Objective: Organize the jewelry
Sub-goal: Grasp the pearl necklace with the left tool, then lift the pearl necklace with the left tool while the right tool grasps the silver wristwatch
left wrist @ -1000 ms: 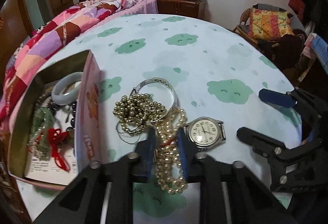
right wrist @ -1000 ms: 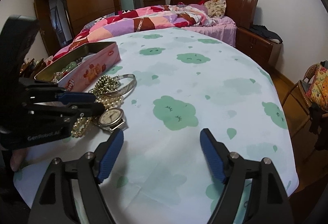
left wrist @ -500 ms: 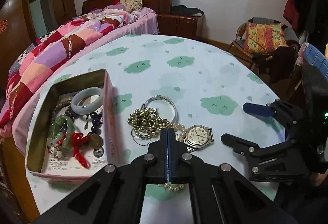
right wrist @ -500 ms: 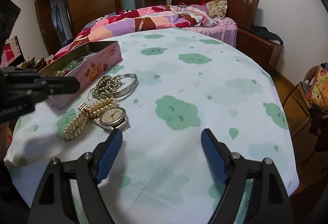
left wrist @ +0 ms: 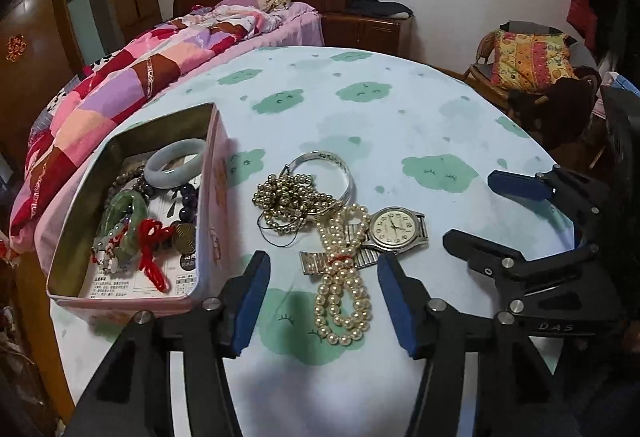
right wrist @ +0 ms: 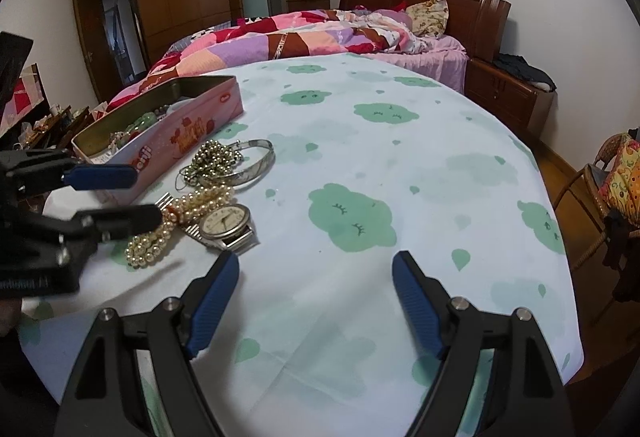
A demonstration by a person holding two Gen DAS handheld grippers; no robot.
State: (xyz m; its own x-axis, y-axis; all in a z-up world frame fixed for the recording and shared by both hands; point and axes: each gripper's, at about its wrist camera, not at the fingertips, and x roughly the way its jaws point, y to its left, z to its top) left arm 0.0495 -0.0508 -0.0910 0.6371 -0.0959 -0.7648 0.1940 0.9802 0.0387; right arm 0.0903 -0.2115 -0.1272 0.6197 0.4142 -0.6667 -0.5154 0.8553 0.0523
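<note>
Here, at a round table (left wrist: 400,109) under a cloud-print cloth, my left gripper (left wrist: 322,299) hovered with its blue-padded fingers (left wrist: 250,297) spread apart; the jaws had just been opening, and the pearl strand (left wrist: 344,277) lay on the cloth between them, touched by neither pad. The strand's far end rested across the metal band of a wristwatch (left wrist: 394,229), which sat just to its right. Beyond those, a tangle of gold beads (left wrist: 286,203) lay heaped against a silver bangle (left wrist: 332,173). To the left stood the open pink tin (left wrist: 216,205), holding a pale jade bangle (left wrist: 176,161), a green bracelet (left wrist: 124,213), dark beads and a red cord (left wrist: 154,249) over printed paper. My right gripper (right wrist: 316,301) hung over bare cloth to the right of the watch, its fingers wide apart and holding nothing. A bed with a patchwork quilt (right wrist: 288,37) lay past the table's far edge
</note>
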